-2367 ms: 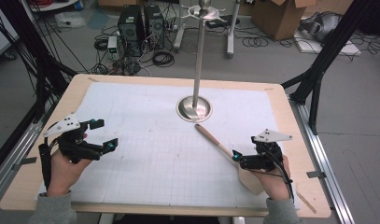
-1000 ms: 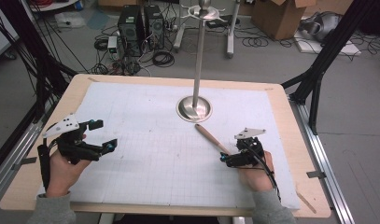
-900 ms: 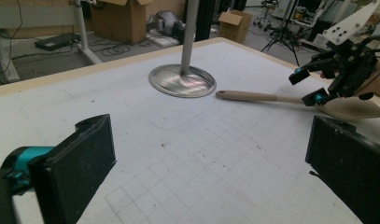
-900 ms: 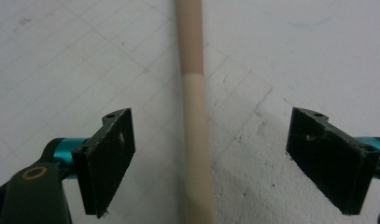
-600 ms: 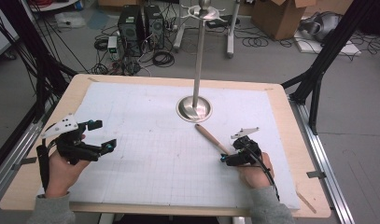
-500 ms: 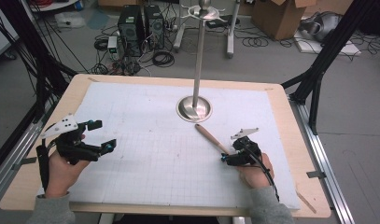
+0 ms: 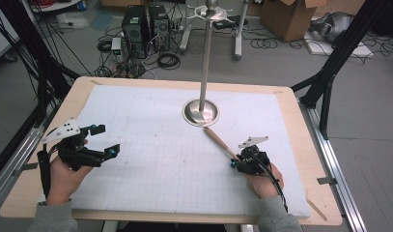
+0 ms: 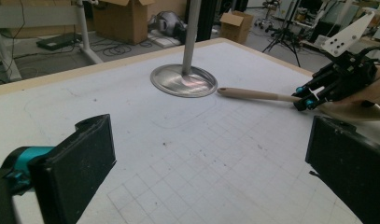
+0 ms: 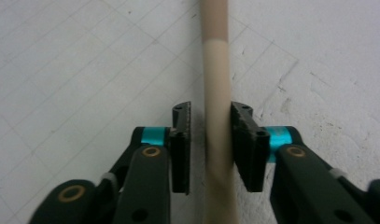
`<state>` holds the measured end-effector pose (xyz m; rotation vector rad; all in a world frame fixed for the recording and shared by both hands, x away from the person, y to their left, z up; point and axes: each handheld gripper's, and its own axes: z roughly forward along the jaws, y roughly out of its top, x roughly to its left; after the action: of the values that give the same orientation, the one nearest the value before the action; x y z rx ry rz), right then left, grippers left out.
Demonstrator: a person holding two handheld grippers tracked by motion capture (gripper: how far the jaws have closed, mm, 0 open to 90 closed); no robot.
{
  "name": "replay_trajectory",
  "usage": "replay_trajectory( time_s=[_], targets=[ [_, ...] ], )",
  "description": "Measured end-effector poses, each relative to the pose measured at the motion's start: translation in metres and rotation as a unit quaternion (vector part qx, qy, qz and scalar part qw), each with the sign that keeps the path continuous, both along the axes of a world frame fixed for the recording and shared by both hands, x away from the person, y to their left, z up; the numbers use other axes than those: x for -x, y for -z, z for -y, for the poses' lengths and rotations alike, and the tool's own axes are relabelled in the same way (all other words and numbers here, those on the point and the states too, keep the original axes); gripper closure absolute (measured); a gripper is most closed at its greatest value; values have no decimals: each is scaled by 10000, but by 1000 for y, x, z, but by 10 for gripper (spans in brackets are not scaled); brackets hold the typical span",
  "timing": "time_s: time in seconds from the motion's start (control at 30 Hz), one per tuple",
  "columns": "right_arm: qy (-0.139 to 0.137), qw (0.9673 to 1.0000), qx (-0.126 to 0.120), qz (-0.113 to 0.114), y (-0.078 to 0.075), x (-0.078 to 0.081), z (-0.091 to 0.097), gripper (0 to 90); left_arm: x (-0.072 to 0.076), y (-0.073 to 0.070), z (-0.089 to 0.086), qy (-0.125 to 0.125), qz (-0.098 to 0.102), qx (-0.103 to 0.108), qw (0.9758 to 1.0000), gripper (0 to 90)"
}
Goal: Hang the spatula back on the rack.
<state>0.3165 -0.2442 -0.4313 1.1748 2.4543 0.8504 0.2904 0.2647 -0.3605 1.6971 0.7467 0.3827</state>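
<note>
The right claw has just been closing around the wooden stick; one pad touches it, the other stands a sliver apart. The stick lies on the counter, its tip beside the metal stand's base. The left claw rests open, well apart.

My desk is a light wooden board, and a white gridded mat covers nearly all of it, leaving a bare wood border around the edges. On the mat, toward the far side, a round metal base carries an upright metal pole. A wooden stick lies flat on the mat, one end just beside that base, running back toward my right side.
</note>
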Motion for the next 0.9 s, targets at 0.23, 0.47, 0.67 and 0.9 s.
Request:
replay_trajectory(
  time_s=[0.23,0.47,0.67,0.9],
  targets=[
    [-21,10000,-41,-31,0,-1,2,778,0,0,0,-2,-3,-18,10000,18],
    [-30,9999,-158,-52,-3,-1,5,783,0,0,-1,-26,0,3,10000,18],
    [-48,9994,-340,89,-16,1,9,785,0,0,-1,-22,-2,2,10000,18],
    [-54,9977,-623,259,-35,0,17,785,1,-1,-1,-21,7,3,10000,18]
  ],
)
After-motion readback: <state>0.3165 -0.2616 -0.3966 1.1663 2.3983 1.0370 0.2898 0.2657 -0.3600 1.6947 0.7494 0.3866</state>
